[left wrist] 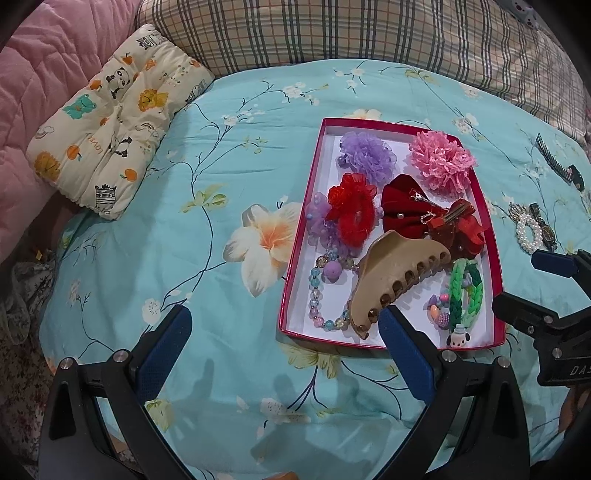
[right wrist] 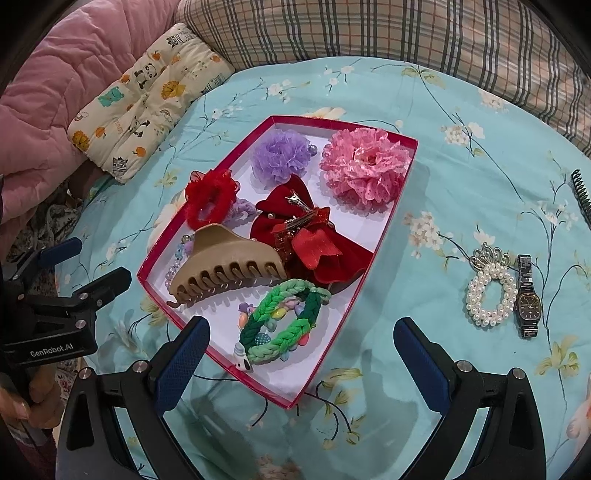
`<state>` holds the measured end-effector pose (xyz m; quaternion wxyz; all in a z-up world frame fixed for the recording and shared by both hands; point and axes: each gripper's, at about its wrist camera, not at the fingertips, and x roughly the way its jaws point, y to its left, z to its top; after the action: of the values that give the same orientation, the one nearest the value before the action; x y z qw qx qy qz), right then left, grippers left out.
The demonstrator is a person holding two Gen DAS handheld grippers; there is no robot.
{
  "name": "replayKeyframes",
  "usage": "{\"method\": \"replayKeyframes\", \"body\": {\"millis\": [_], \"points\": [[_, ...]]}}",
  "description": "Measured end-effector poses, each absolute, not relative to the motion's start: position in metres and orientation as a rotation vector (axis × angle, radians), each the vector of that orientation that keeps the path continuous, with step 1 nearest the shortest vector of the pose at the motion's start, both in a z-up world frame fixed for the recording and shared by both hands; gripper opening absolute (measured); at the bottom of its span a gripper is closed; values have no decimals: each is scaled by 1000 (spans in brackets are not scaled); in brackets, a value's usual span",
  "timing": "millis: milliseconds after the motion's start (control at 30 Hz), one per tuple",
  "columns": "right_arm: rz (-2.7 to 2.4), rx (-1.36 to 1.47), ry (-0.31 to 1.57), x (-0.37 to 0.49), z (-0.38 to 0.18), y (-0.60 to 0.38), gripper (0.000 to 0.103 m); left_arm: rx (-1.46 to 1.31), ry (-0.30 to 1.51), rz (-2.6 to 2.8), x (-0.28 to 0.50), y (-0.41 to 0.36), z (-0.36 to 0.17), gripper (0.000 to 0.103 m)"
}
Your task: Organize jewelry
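Observation:
A red-rimmed box (left wrist: 301, 229) (right wrist: 391, 218) lies on the blue floral bedspread. It holds a purple flower (left wrist: 365, 157) (right wrist: 282, 155), a pink flower (left wrist: 441, 162) (right wrist: 365, 168), red hair pieces (right wrist: 314, 236), a tan claw clip (left wrist: 397, 271) (right wrist: 225, 267), a bead bracelet (left wrist: 321, 295) and a green braided band (left wrist: 463, 291) (right wrist: 284, 321). To the box's right lie a pearl ring (right wrist: 491, 295) (left wrist: 528, 234), a wristwatch (right wrist: 528, 299) and a black comb (left wrist: 554, 162) (right wrist: 583, 194). My left gripper (left wrist: 284, 354) is open and empty, in front of the box. My right gripper (right wrist: 299, 363) is open and empty, over the box's near corner.
An animal-print pillow (left wrist: 114, 122) (right wrist: 147, 99) lies at the far left by a pink quilt (left wrist: 33, 77). A plaid blanket (left wrist: 332, 29) runs along the back. The bed's edge drops away at the left.

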<state>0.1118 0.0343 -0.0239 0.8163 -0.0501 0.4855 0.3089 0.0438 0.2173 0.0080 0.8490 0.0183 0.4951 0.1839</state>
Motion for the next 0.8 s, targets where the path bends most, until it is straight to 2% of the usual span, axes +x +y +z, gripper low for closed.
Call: {"method": "replayKeyframes", "body": {"millis": [800], "points": [[667, -108, 1030, 112, -21, 37, 101, 42, 1038, 388, 48, 218, 8, 102]]}}
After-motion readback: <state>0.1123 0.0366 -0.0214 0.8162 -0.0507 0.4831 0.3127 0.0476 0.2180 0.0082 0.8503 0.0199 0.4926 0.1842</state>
